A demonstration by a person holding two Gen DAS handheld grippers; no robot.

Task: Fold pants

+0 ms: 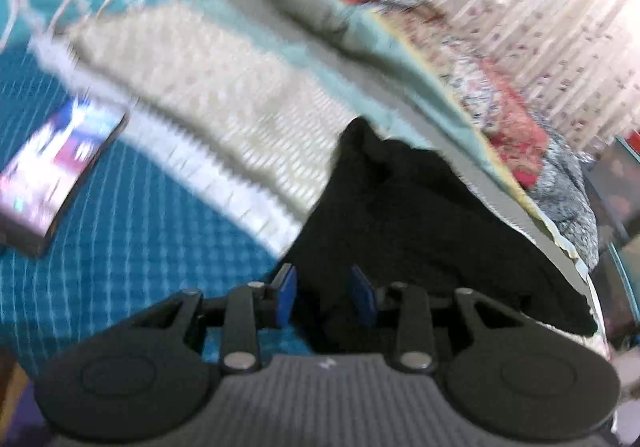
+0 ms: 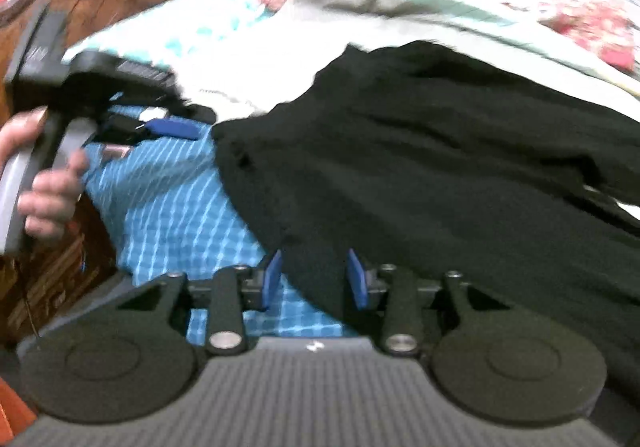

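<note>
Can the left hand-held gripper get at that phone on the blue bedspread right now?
Probably yes. The left hand-held gripper stands open over the black pants' edge, holding nothing, and the phone lies uncovered on the blue bedspread off to its left, nothing between them.

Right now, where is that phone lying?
In the left wrist view the phone lies at the far left on the blue checked bedspread, beside the cream knitted blanket and well left of the black pants.
</note>
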